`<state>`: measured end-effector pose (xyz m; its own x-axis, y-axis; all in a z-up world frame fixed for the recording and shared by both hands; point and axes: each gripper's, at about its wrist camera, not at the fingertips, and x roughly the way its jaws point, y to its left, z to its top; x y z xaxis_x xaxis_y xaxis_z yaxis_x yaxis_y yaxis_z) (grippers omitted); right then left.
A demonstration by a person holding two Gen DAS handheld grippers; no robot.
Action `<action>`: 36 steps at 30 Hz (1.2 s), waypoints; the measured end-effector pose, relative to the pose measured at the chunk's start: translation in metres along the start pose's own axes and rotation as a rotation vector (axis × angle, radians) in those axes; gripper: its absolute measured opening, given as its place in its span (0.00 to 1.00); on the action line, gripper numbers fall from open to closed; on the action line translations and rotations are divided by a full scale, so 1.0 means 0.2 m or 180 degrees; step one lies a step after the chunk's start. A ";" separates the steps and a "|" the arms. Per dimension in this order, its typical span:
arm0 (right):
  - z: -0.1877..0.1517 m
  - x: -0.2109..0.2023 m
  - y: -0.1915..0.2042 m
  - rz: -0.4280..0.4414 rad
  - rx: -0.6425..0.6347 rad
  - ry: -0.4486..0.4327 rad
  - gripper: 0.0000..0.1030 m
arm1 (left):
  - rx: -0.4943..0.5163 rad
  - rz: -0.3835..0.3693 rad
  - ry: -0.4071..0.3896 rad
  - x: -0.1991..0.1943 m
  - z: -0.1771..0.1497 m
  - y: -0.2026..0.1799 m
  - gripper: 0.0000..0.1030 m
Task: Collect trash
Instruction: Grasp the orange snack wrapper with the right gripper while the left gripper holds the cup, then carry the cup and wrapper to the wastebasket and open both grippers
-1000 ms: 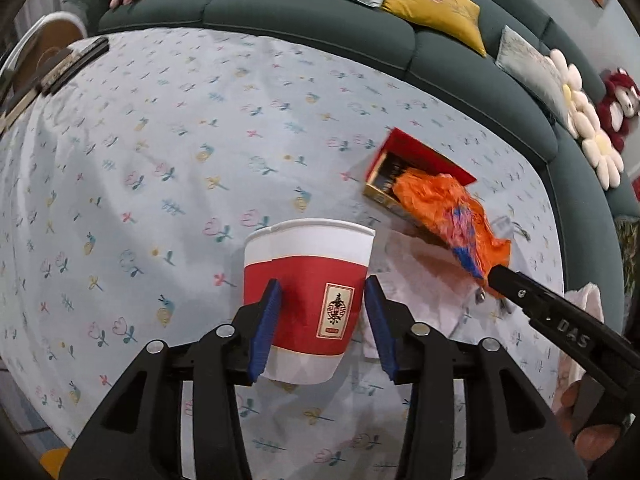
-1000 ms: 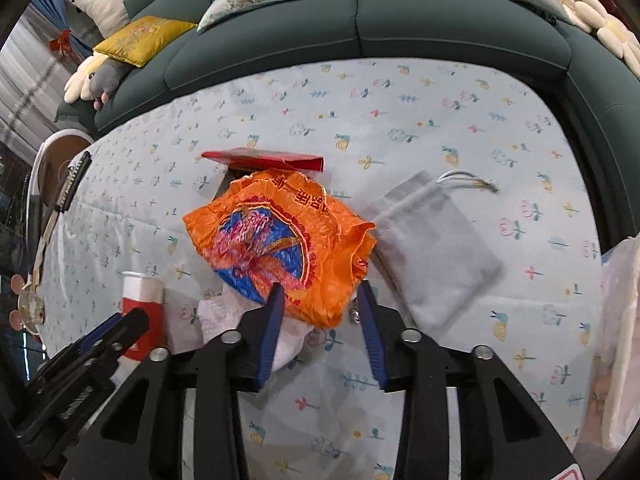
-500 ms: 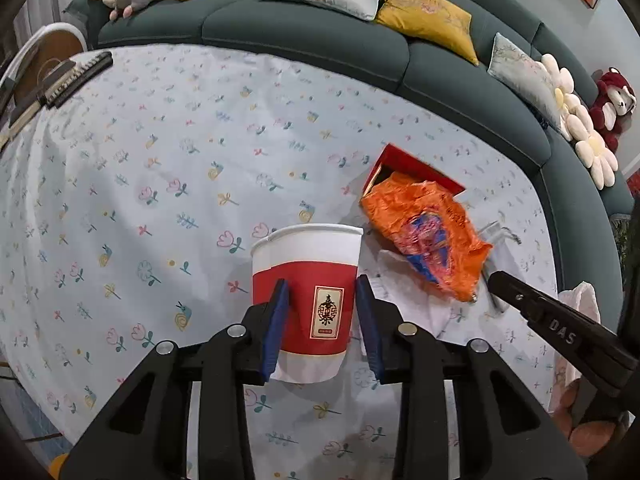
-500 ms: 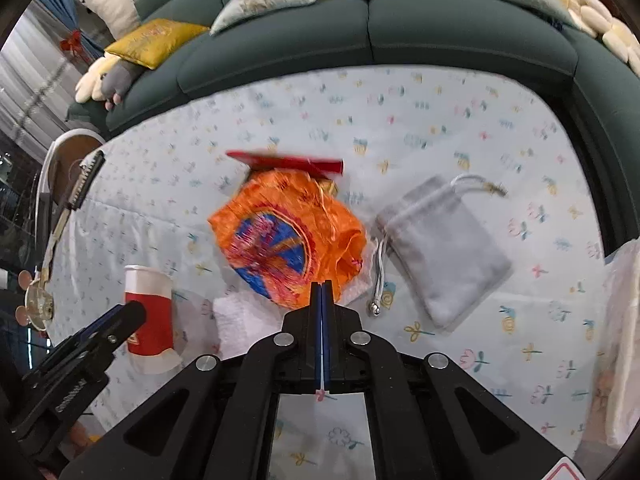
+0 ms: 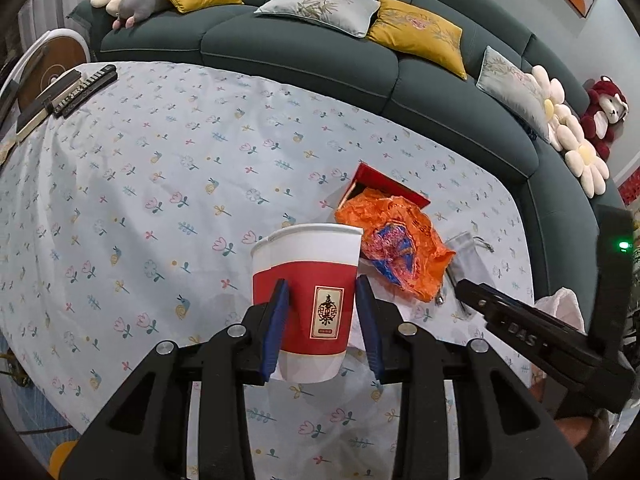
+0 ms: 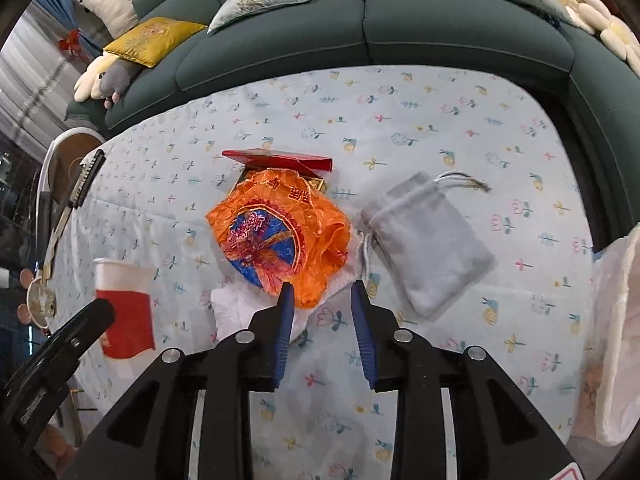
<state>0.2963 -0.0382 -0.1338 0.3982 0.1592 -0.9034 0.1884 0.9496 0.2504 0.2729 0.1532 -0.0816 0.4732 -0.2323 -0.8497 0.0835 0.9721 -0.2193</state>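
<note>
My left gripper (image 5: 322,306) is shut on a red and white paper cup (image 5: 310,292) and holds it upright above the flowered tablecloth (image 5: 160,184). The cup also shows in the right wrist view (image 6: 122,304). An orange plastic bag (image 6: 280,232) lies crumpled on the cloth, partly over a red box (image 6: 280,158) and a white tissue (image 6: 236,306). My right gripper (image 6: 320,300) is open and empty, its tips just in front of the bag's near edge. The bag also shows in the left wrist view (image 5: 396,244).
A grey drawstring pouch (image 6: 428,240) lies right of the bag. A white plastic bag (image 6: 616,332) hangs at the right edge. A dark green sofa (image 5: 304,44) with cushions curves behind the table. A black comb (image 5: 86,84) lies at the far left.
My right gripper closed, then opened again and now sits open at the orange bag's near edge. My left gripper closed on the cup and lifted it slightly.
</note>
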 end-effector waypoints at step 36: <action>-0.22 -0.85 -0.61 -0.0265 0.0404 -0.0854 0.02 | 0.0729 -0.0478 -0.0099 -0.25 -0.18 -0.84 0.32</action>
<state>0.1663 -0.1686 -0.0257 0.5963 -0.0106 -0.8027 0.3342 0.9124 0.2362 0.2040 -0.0005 -0.0191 0.4671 -0.3767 -0.7999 0.3492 0.9098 -0.2245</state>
